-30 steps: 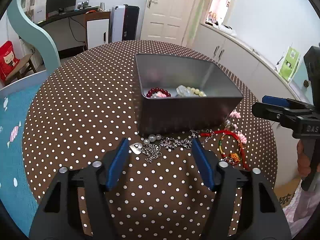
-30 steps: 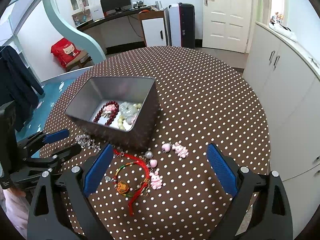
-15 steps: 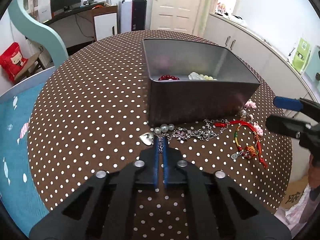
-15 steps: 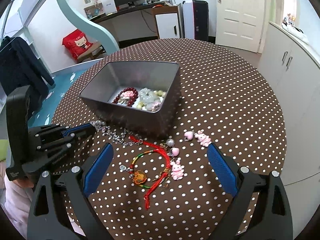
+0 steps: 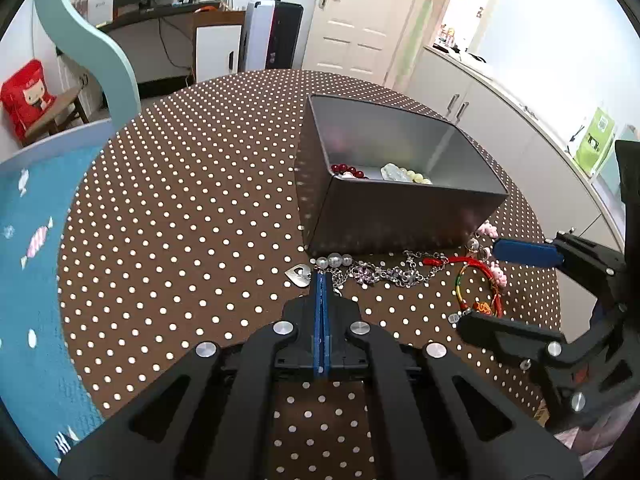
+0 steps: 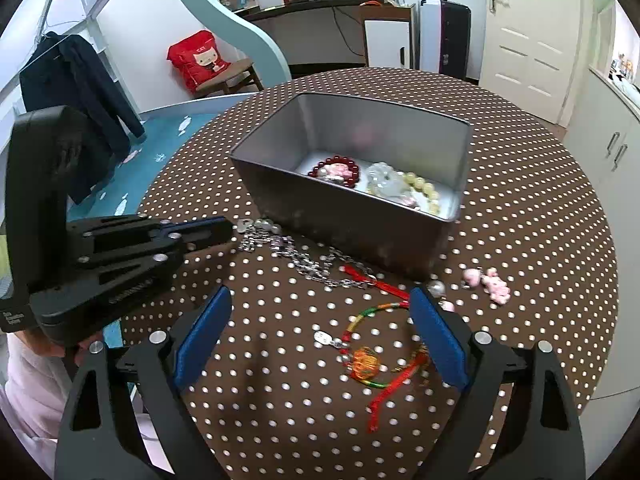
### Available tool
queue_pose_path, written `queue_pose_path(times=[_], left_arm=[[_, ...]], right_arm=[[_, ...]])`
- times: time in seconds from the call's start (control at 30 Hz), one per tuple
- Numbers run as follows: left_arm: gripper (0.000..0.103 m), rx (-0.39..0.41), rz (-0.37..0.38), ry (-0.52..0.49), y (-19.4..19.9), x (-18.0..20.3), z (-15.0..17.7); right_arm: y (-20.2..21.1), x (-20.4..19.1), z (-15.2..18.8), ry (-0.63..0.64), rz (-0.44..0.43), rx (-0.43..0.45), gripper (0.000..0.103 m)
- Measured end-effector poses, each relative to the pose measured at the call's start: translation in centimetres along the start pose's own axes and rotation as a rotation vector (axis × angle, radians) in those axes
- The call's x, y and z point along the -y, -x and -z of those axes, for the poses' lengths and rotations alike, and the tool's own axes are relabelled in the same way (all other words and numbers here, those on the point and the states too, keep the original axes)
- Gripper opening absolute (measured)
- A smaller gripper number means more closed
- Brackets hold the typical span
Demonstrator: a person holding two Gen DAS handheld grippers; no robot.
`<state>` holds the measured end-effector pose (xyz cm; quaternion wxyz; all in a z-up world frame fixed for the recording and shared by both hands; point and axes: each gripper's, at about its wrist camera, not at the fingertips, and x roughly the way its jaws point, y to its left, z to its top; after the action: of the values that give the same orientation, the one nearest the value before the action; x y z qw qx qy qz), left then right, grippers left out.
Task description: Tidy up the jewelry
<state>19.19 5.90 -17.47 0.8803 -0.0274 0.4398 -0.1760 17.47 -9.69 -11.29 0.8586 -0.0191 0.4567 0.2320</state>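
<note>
A silver chain necklace [image 5: 384, 272] with pearls [image 5: 334, 259] and a heart pendant [image 5: 299, 274] lies in front of the grey tin box [image 5: 400, 216]. My left gripper [image 5: 322, 278] is pinched on the chain just behind the pearls, its jaws starting to open by a hair. In the right wrist view its tip [image 6: 228, 227] meets the necklace [image 6: 304, 260]. My right gripper [image 6: 320, 296] stands wide, jaws slowly closing, and the red-green cord bracelet [image 6: 374, 310] lies between its fingers untouched. The tin [image 6: 340, 216] holds a red bead bracelet [image 6: 336, 160] and pale beads [image 6: 420, 188].
Pink charms [image 6: 490, 280] and a round bead [image 6: 436, 288] lie right of the cord bracelet, near the tin's corner. The round table's polka-dot cloth [image 6: 540, 200] ends close behind both grippers. White cabinets [image 5: 500, 112] stand to the right, a blue rug [image 5: 28, 240] to the left.
The left jaws went from wide open to shut on the necklace chain. The right gripper moved in towards the tin and down over the cord bracelet.
</note>
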Motion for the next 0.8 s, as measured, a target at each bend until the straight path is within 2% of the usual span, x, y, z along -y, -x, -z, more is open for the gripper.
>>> queue_pose_path(times=[0.03,0.1,0.27,0.4,0.47,0.6,0.67,0.8], left_arm=[[0.021,-0.004,0.0,0.0,-0.1,-0.2,-0.2],[0.034,-0.004,-0.012,0.006,-0.2,-0.5,0.0],[0.034,-0.004,-0.024,0.026,0.6,-1.8,0.5],[0.035,-0.005,-0.043,0.03,1.2,-2.6,0.8],[0.039,-0.004,-0.048,0.024,1.5,-2.9,0.9],[0.042,-0.001,-0.049,0.02,1.8,-3.6,1.1],[0.049,0.0,-0.048,0.019,1.8,-3.8,1.1],[0.05,-0.011,-0.046,0.016,1.3,-3.8,0.9]], right_arm=[[-0.1,-0.1,-0.2,0.002,-0.006,0.003,0.083],[-0.6,-0.2,-0.8,0.006,-0.014,0.007,0.073],[-2.5,-1.3,-2.1,0.034,-0.041,-0.01,0.044],[-4.2,-2.5,-2.8,0.075,-0.049,-0.035,0.038],[-5.2,-3.0,-3.1,0.083,-0.052,-0.054,0.031],[-6.1,-3.5,-3.4,0.116,-0.021,-0.058,0.022],[-6.1,-3.7,-3.4,0.149,0.004,-0.053,0.013],[-6.0,-3.7,-2.8,0.15,-0.002,-0.05,0.012]])
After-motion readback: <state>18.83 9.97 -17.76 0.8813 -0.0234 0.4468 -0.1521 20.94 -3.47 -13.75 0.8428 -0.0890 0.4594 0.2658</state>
